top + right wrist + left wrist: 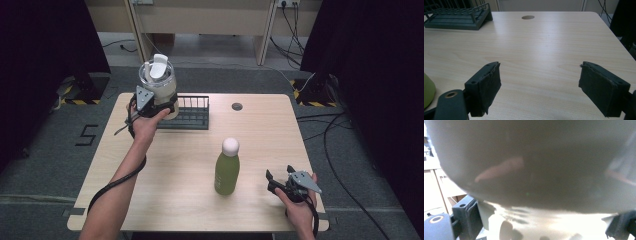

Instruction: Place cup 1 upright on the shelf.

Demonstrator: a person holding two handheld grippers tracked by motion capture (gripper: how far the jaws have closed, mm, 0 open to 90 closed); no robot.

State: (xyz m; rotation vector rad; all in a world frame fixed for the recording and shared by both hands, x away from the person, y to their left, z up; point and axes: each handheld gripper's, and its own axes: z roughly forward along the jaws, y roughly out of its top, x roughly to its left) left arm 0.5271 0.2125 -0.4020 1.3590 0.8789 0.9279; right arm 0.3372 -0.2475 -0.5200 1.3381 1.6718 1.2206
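At about ten o'clock on the bench [260, 130], the left hand-held gripper [159, 108] clamps the lower body of one clear jar [161, 86] with a white lid, raised over the one black rack [192, 112]. I judge the jar stiff, smooth, slippery, breakable and fairly heavy, so it is best taken low on its body, jaws square across it. One green bottle [227, 172] stands near six o'clock, and at four o'clock the right hand-held gripper [539, 87] rests wide open, holding nothing; two hand-held grippers in all.
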